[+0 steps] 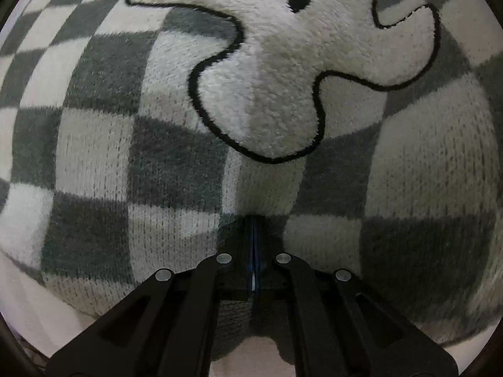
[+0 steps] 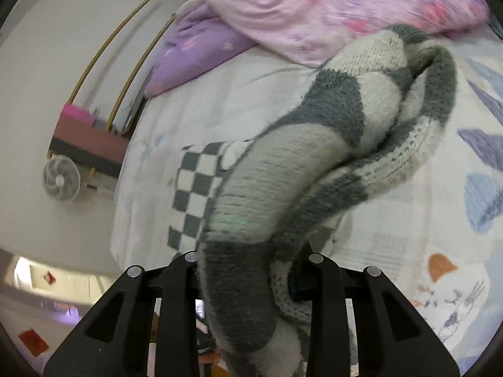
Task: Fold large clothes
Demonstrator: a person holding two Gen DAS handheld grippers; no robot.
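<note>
While lying partly spread on the pale patterned bedsheet (image 2: 239, 119), thick grey-and-white checked knit sweater (image 2: 283, 163) looking soft, floppy, fairly heavy. Right gripper (image 2: 248, 282) clamping and lifting a bunched fold; left gripper (image 1: 253, 238) fully closed, pressing fabric. Best gripping hems.

My left camera looks steeply down, very close over the checked sweater (image 1: 94, 144). My right camera looks across the bed (image 2: 393, 245) from higher up; both views share that sweater.

right claw (image 2: 251, 270) fingertips buried under sweater (image 2: 283, 169), quilt (image 2: 314, 6) blurred
</note>
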